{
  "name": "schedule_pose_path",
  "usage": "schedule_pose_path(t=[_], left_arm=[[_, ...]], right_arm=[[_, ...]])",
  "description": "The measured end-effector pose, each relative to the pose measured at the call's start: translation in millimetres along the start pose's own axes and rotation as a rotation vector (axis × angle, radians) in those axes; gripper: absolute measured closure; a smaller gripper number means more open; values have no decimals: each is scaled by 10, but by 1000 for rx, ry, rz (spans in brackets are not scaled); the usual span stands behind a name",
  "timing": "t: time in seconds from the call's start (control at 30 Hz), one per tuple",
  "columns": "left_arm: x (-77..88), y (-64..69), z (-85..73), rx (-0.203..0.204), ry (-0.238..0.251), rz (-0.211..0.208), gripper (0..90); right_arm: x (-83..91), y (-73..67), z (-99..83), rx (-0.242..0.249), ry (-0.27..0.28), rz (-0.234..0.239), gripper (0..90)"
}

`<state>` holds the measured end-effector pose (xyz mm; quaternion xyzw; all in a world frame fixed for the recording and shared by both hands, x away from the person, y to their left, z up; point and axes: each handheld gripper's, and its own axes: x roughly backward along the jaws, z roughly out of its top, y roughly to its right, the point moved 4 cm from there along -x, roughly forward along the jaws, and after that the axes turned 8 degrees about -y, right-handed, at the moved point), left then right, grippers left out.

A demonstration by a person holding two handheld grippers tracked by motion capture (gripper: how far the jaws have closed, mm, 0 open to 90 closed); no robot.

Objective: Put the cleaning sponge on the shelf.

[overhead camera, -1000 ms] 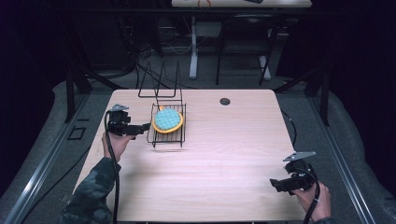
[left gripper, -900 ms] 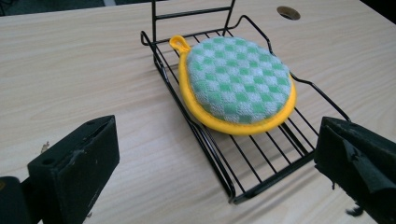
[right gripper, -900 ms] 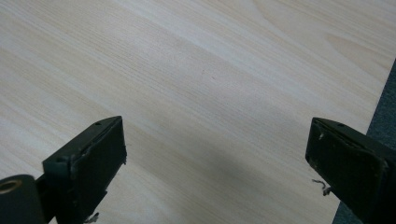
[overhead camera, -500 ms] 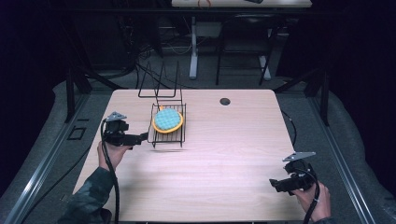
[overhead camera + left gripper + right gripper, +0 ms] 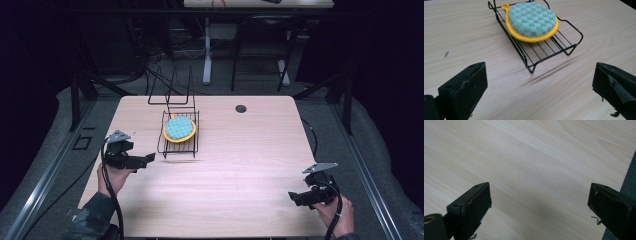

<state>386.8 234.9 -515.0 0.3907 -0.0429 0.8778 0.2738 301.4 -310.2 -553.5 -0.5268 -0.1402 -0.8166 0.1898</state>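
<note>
In the high view the left claw (image 5: 150,158) sat left of centre, low over the pale wooden counter (image 5: 240,165), its jaws pointing right toward the black wire rack (image 5: 179,145) and stopping just short of the rack's near corner. In the left gripper view that claw (image 5: 539,82) stood wide, one jaw at the lower left and the other at the lower right of the frame, with bare wood between them and nothing held.

The round scrub pad (image 5: 532,20) lay in the upper middle of the left gripper view, resting flat on the wire rack (image 5: 549,48). Its top was a soft, nubby cloth in a green-and-white check, bordered all round by a thick yellow rim, and a small yellow hanging loop stuck out at its upper left edge. It covered the far part of the rack and left the near bars bare. The rack was tilted, its near end raised clear of the counter (image 5: 461,37) and throwing a thin shadow beneath. In the high view the pad (image 5: 179,128) read as a teal disc with an orange-yellow edge, just above and left of the frame's centre.

The right claw (image 5: 292,197) hung at the lower right of the high view, well apart from the rack. In the right gripper view it (image 5: 540,205) gaped wide over plain wood grain (image 5: 524,157), holding nothing.
</note>
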Motion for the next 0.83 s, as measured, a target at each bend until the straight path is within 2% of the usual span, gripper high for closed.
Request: schedule_pose_path(t=[0.17,0.5,0.83], left_arm=[[34,19,-90,-4,-7,-4,0],[72,103,-340,-4,-65,-23,0],[38,103,-363,-11,-87,-24,1]], right_arm=[[-1,1,-1,-1,-1,-1,44],[-22,6,-1,2,-10,1,43],[-17,15,-1,2,-6,-2,42]])
